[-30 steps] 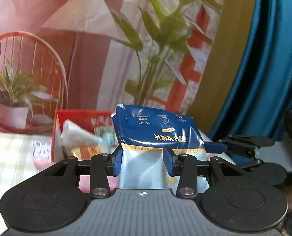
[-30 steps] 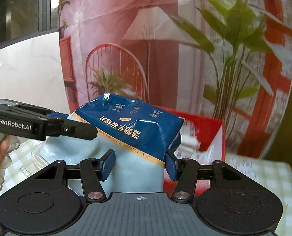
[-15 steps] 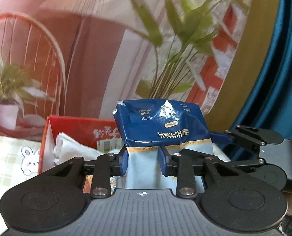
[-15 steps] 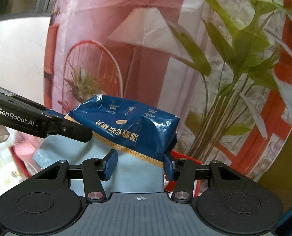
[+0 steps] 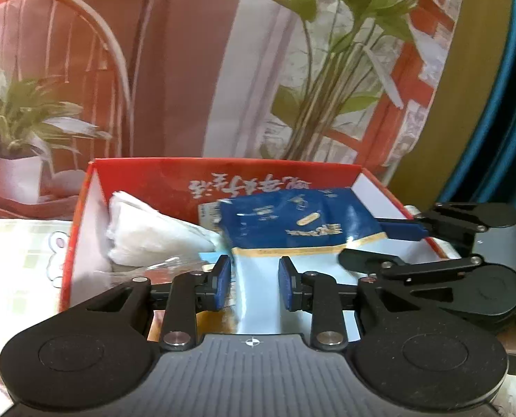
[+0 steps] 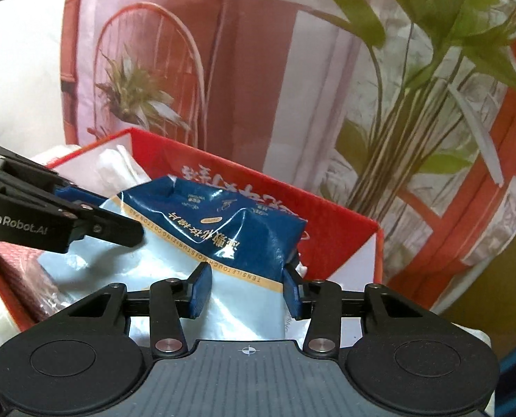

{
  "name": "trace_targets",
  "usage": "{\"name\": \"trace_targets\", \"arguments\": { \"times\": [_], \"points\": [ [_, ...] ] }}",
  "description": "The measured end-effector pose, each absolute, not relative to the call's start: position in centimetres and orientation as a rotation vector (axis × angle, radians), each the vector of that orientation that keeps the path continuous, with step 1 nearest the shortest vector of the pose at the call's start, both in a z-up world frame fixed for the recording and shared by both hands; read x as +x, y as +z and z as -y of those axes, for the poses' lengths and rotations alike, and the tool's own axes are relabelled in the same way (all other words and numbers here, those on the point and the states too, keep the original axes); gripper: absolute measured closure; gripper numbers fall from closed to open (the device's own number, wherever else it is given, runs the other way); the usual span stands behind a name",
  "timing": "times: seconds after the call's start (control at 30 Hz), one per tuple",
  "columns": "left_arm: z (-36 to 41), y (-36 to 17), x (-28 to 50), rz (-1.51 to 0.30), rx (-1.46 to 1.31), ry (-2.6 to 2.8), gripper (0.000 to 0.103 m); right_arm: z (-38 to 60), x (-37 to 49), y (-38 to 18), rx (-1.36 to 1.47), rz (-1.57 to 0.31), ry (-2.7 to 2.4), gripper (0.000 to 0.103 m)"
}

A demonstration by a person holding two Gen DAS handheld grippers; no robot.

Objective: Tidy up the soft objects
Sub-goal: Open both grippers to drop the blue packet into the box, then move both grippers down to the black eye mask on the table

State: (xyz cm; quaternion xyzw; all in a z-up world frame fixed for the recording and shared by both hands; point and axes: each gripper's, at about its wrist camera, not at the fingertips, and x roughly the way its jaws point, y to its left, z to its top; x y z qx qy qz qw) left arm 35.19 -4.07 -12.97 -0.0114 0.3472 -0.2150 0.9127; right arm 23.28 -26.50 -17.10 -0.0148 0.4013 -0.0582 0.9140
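Observation:
A soft blue and pale blue pack of cotton pads (image 5: pixel 303 229) (image 6: pixel 223 236) lies tilted inside a red cardboard box (image 5: pixel 188 173) (image 6: pixel 327 208). My left gripper (image 5: pixel 254 286) is shut on the pack's near pale end. My right gripper (image 6: pixel 246 290) is shut on the same pack from the other side. Each gripper shows in the other's view, the right one (image 5: pixel 432 229) and the left one (image 6: pixel 59 222).
A white plastic-wrapped soft pack (image 5: pixel 146 232) lies in the box's left part. The box stands on a checked cloth (image 5: pixel 18 264). A printed backdrop with plants and a chair stands right behind it. A blue curtain (image 5: pixel 501 104) hangs at the right.
Both grippers have carried the blue pack forward and down, from held upright above the table to lying inside the red box.

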Motion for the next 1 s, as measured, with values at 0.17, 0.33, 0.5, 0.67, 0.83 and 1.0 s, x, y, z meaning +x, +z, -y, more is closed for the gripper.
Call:
{"name": "trace_targets", "arguments": {
  "times": [0.17,0.33,0.5,0.67,0.83,1.0],
  "points": [
    [3.5,-11.7,34.4,-0.691,0.006,-0.407,0.039,26.1,23.2,-16.9,-0.054,-0.840,-0.170,0.050],
    [3.2,-10.2,32.7,-0.660,0.041,-0.389,0.019,26.2,21.9,-15.8,-0.006,-0.801,-0.206,0.020],
    [2.8,-9.0,30.2,-0.627,0.084,-0.380,0.009,25.9,19.9,-14.1,0.045,-0.758,-0.224,0.001],
    [1.9,-8.5,27.5,-0.620,0.098,-0.372,0.005,25.2,17.2,-12.7,0.102,-0.724,-0.244,0.001],
    [0.9,-8.9,24.7,-0.631,0.103,-0.361,0.005,24.2,14.4,-11.9,0.166,-0.686,-0.255,0.000],
    [-0.2,-9.8,22.0,-0.649,0.091,-0.355,0.005,22.9,11.7,-11.7,0.200,-0.658,-0.263,0.000]
  ]
}}
